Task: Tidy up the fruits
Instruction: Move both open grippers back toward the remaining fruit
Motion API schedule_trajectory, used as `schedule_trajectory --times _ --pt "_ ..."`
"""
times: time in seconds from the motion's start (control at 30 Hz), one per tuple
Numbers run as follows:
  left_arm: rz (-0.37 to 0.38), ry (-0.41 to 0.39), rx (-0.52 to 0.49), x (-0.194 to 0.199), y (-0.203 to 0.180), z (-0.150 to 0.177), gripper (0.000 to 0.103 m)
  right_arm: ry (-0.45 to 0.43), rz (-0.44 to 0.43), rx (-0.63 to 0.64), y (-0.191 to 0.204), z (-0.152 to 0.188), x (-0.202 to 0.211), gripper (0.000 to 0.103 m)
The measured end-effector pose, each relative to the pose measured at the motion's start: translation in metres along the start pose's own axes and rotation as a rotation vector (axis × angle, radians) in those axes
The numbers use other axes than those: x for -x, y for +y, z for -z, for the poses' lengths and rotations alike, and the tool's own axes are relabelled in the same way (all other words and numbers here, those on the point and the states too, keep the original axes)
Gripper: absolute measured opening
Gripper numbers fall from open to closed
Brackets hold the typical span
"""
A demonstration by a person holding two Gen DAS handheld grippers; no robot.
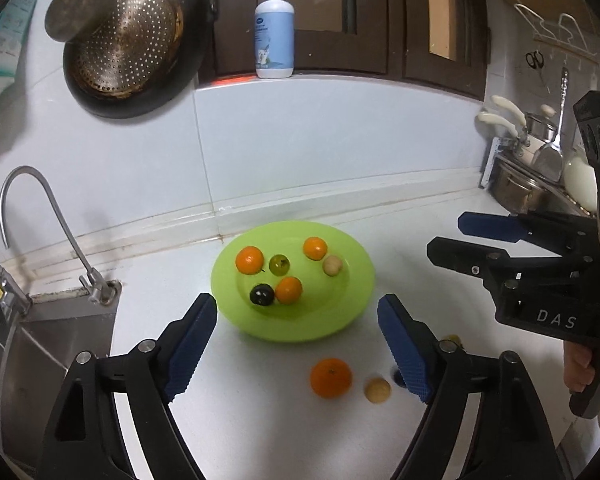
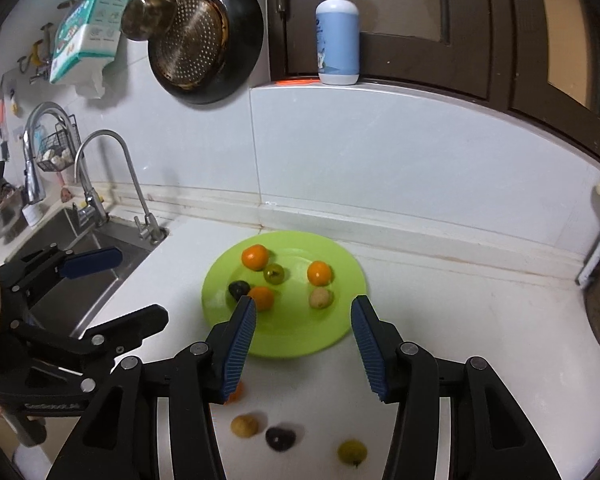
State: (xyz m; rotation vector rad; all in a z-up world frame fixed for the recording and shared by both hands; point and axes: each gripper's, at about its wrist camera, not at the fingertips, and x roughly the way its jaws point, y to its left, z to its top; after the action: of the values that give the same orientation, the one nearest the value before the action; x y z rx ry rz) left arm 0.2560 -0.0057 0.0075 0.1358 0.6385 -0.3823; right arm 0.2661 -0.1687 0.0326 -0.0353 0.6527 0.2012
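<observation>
The plate [image 1: 300,328] is bright green, round and shallow, lying flat on the white counter [image 1: 260,420] near the back wall, with no long axis. It holds three oranges [image 1: 249,260], a green fruit [image 1: 279,265], a tan one [image 1: 332,265] and a black one [image 1: 262,294]. In front of it, four fruits lie loose: orange [image 1: 331,377], tan [image 2: 244,425], dark [image 2: 280,438] and yellow-green [image 2: 352,452]. Both the left gripper [image 1: 298,344] and right gripper [image 2: 304,344] hang above these, jaws apart and empty.

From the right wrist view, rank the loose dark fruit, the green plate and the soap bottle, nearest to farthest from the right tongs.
1. Dark fruit, on the counter below the right tongs.
2. Green plate, just ahead.
3. Soap bottle, up on the ledge.
</observation>
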Motion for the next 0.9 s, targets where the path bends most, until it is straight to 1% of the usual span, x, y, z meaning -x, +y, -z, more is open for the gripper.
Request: schedule_trajectory --times 0.13,0.27,0.4,0.57,0.67,0.77,0.87,0.9 --pt "0.000 -0.005 -0.008 0.008 -0.010 0.010 0.083 0.006 -0.006 -0.020 -0.002 0.014 0.010 0.050" --pt "0.020 0.008 0.004 0.011 -0.016 0.020 0.083 0.011 0.023 -0.021 -0.004 0.029 0.017 0.050" --pt "0.021 0.005 0.000 0.012 -0.023 0.031 0.083 0.012 0.064 -0.008 -0.005 0.044 0.024 0.050" --pt "0.041 0.009 -0.003 0.011 -0.033 0.045 0.083 0.017 0.090 -0.012 -0.006 0.061 0.032 0.050" --pt "0.037 0.015 -0.039 0.009 -0.042 0.054 0.083 0.034 0.081 -0.029 -0.010 0.072 0.034 0.050" --pt "0.051 0.025 -0.057 0.006 -0.048 0.063 0.082 0.059 0.073 -0.043 -0.013 0.083 0.032 0.050" --pt "0.060 0.041 -0.071 0.000 -0.053 0.069 0.079 0.086 0.070 -0.054 -0.016 0.094 0.029 0.050" --pt "0.063 0.052 -0.073 -0.003 -0.054 0.071 0.077 0.094 0.074 -0.054 -0.016 0.097 0.028 0.050"
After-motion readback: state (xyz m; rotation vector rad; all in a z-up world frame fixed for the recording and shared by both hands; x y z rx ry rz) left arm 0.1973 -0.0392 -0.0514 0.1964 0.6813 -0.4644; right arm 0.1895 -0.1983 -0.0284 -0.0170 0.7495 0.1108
